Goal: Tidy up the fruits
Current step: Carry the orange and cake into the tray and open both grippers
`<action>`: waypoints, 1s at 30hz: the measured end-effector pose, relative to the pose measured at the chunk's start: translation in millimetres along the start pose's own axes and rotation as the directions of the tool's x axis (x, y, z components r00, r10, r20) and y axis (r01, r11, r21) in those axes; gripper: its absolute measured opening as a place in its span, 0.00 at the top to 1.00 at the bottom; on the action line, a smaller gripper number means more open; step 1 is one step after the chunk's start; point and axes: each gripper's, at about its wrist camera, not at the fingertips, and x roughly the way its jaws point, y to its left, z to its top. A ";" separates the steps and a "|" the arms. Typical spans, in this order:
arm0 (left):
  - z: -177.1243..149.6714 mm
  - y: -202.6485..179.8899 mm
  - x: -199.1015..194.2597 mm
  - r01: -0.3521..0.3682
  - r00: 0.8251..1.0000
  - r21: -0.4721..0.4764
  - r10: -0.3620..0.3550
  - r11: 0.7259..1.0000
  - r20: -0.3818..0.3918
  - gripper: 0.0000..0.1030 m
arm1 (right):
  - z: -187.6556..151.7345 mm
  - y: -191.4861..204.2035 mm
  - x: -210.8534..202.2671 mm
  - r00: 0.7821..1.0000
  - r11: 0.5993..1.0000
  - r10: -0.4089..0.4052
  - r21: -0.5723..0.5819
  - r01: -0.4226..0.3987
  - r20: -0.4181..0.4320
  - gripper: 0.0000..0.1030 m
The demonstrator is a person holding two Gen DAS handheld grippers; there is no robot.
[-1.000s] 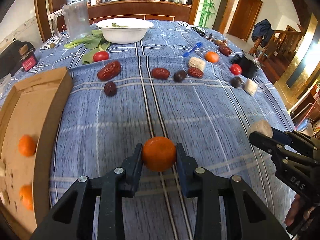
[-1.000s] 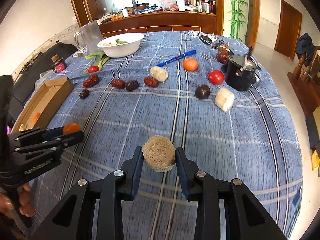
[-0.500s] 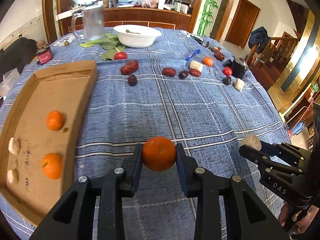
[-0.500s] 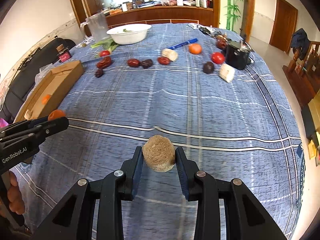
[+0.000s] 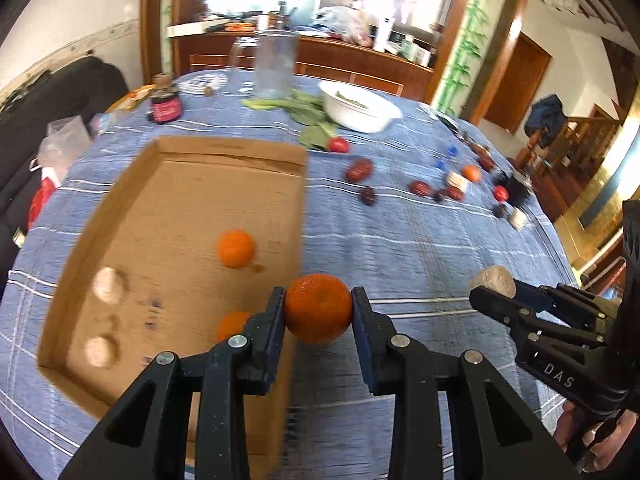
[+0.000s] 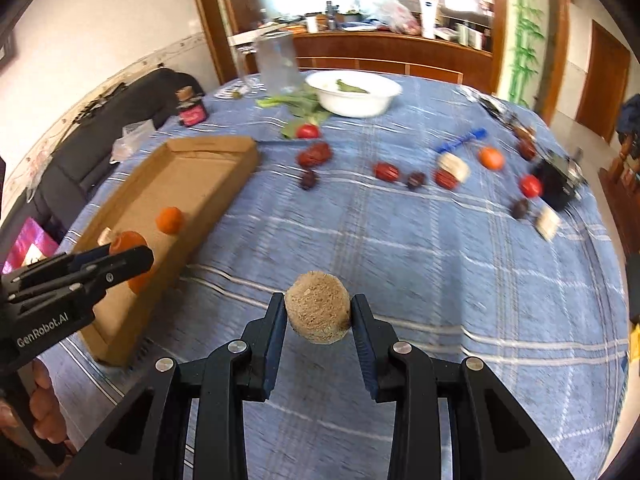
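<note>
My left gripper (image 5: 318, 310) is shut on an orange tangerine (image 5: 318, 307), held above the right wall of the shallow cardboard tray (image 5: 224, 152). Inside the tray lie two tangerines (image 5: 236, 248) and two pale round pieces (image 5: 107, 285). My right gripper (image 6: 318, 314) is shut on a tan round cake-like piece (image 6: 318, 307) over the blue checked cloth, right of the tray (image 6: 208, 148). In the right wrist view the left gripper (image 6: 132, 258) hangs over the tray's near end with its tangerine (image 6: 126, 242). Red dates (image 6: 386, 171), tomatoes (image 6: 531, 186) and another tangerine (image 6: 491, 158) lie scattered farther back.
A white bowl (image 6: 354, 92) with greens, a clear jug (image 6: 276, 64) and a dark jar (image 6: 192, 110) stand at the back. A blue pen (image 6: 460, 142) and a black pot (image 6: 558, 178) sit at the right. A dark sofa (image 5: 60, 100) runs along the left of the table.
Both grippers have travelled left and a little up, still holding their pieces. The tray has come from the left edge to under the left gripper. The scattered fruit has receded.
</note>
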 end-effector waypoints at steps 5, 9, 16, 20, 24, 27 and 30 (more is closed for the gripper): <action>8.1 41.8 -4.8 -0.061 0.998 -0.047 0.061 0.997 0.013 0.70 | 23.4 30.2 15.3 0.999 0.998 0.039 -0.041 -0.038 0.003 0.66; 16.7 70.0 -3.3 -0.104 0.994 -0.080 0.106 0.991 0.015 0.70 | 44.6 54.3 31.2 0.997 0.995 0.071 -0.071 -0.071 0.006 0.65; 39.0 111.8 12.3 -0.177 0.984 -0.117 0.178 0.977 -0.004 0.70 | 82.1 88.1 66.9 0.993 0.989 0.115 -0.094 -0.115 -0.004 0.65; 53.2 126.6 31.2 -0.198 0.980 -0.135 0.196 0.971 -0.029 0.70 | 97.7 102.3 89.9 0.993 0.987 0.114 -0.117 -0.114 -0.007 0.65; 60.9 136.2 51.3 -0.203 0.979 -0.149 0.196 0.968 -0.059 0.70 | 105.8 110.1 115.4 0.991 0.985 0.126 -0.113 -0.131 -0.044 0.65; 63.3 140.3 64.1 -0.197 0.979 -0.157 0.186 0.968 -0.081 0.70 | 106.7 115.1 133.0 0.988 0.984 0.129 -0.110 -0.137 -0.078 0.65; 63.6 141.1 73.1 -0.197 0.979 -0.154 0.184 0.968 -0.093 0.70 | 106.3 119.5 144.4 0.987 0.982 0.129 -0.122 -0.141 -0.100 0.65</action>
